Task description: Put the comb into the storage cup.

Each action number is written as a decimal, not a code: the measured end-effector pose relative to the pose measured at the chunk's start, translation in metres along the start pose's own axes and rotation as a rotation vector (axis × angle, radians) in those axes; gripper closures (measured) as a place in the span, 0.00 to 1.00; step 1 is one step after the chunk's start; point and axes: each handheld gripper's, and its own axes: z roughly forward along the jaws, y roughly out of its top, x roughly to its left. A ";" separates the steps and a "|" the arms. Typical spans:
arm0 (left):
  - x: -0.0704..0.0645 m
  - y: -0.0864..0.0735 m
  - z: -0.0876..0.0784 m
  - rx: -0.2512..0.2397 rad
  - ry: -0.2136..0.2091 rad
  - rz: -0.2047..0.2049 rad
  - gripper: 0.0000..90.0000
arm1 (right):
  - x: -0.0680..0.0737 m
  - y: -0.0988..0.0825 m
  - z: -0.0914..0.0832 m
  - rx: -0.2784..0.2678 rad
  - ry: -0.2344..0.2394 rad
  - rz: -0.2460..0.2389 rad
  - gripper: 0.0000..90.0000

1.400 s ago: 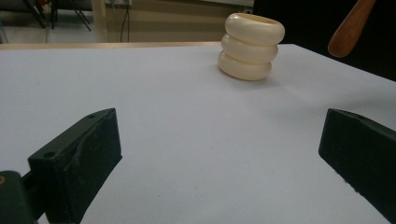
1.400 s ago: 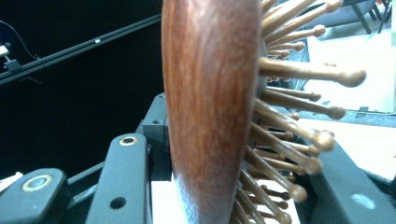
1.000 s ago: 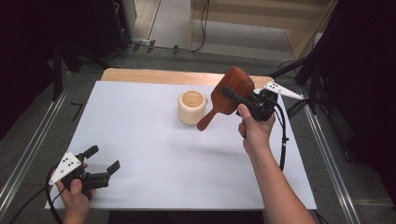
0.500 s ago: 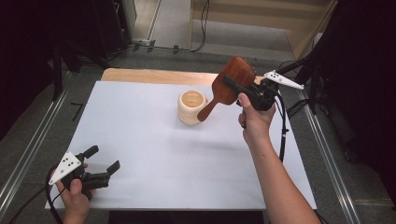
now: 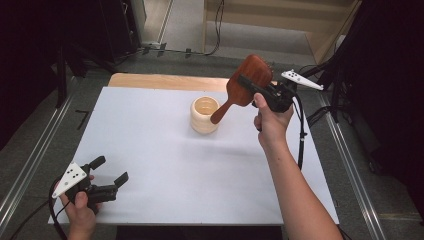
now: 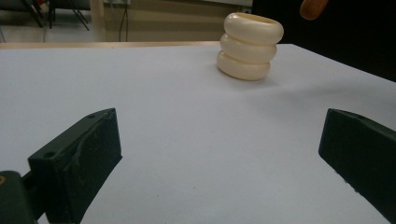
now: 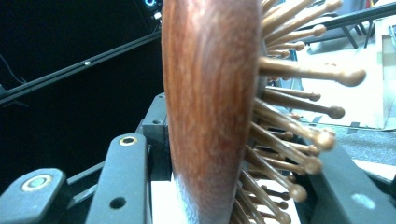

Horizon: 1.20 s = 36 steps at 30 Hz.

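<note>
Right gripper (image 5: 257, 90) clamping wooden hairbrush (image 5: 246, 81) by its head, holding it over the tabletop's far edge, handle tipping toward ribbed cream holder (image 5: 204, 115), likely dropping in next; left gripper (image 5: 102, 175) idling open at near-left corner

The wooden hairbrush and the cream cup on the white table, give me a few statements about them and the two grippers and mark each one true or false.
1. The right gripper is shut on the wooden hairbrush. True.
2. The hairbrush lies flat on the table. False: it is held in the air, its handle slanting down toward the cream cup.
3. The left gripper grips the cup. False: its jaws are open and empty, near the front left of the white table, far from the cup.
4. The cup stands upright. True.
5. The brush has wooden bristles with rounded tips. True, seen in the right gripper view.
</note>
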 end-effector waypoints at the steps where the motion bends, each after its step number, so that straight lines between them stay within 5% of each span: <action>1: 0.000 0.000 0.000 0.001 0.000 0.001 0.00 | 0.000 0.001 0.001 0.000 0.001 -0.002 0.59; 19: 0.001 0.000 0.000 -0.005 -0.006 -0.007 0.00 | -0.005 0.010 0.024 -0.006 -0.017 -0.001 0.59; 36: 0.001 0.000 0.000 -0.004 -0.013 -0.005 0.00 | -0.016 0.000 0.051 0.006 -0.057 0.003 0.59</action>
